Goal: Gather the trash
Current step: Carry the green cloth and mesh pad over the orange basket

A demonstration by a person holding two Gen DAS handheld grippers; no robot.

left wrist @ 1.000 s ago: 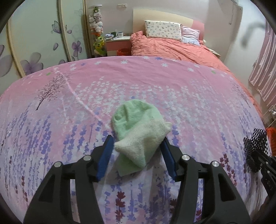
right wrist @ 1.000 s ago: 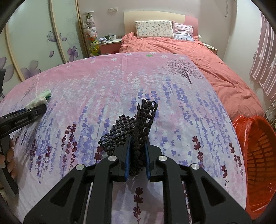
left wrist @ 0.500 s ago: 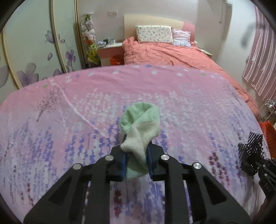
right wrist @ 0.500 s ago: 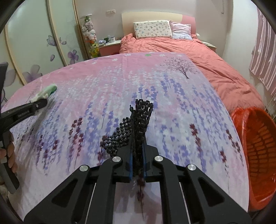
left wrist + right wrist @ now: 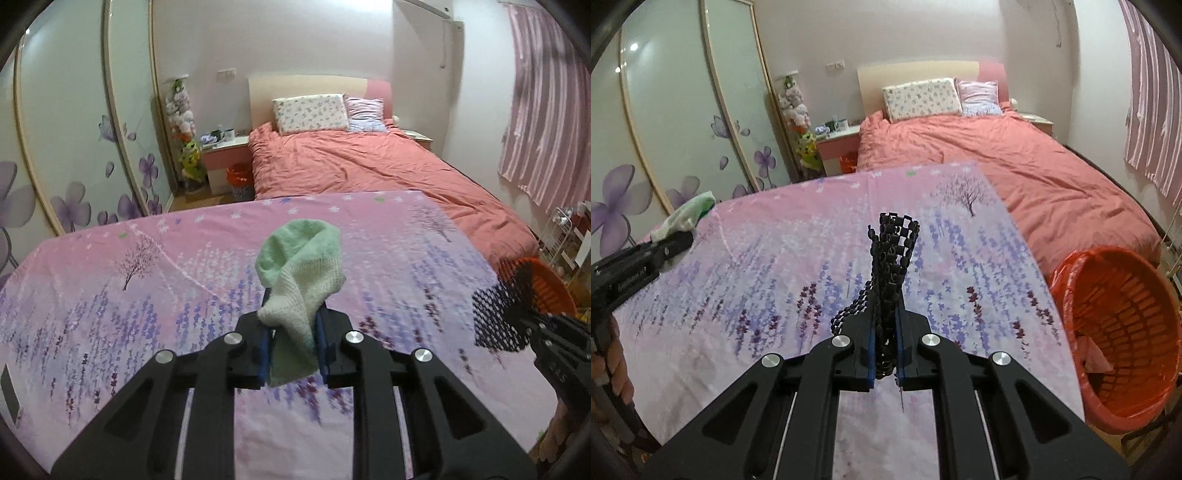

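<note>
Left wrist: left tongs [image 5: 291, 345] pinch green cloth [image 5: 301, 275]; right tongs [image 5: 885, 349] clamp black mesh [image 5: 892, 266].

— How's the light?
— Dim, pinkish indoor light; lamp glare spots on the wardrobe door [image 5: 633, 46].
— Sharpness?
— Soft, slightly blurred; fisheye bends the edges, corners go black.

Before you the tabletop [image 5: 746, 295] runs to its far edge, and the bed [image 5: 1015, 166] lies behind that edge. The basket [image 5: 1123, 332] stands on the floor off the tabletop's right edge. Your left gripper [image 5: 293, 334] holds the cloth [image 5: 301, 273] above the middle of the tabletop; your right gripper [image 5: 885, 345] holds the mesh piece [image 5: 892, 258] above it nearer the right edge.
</note>
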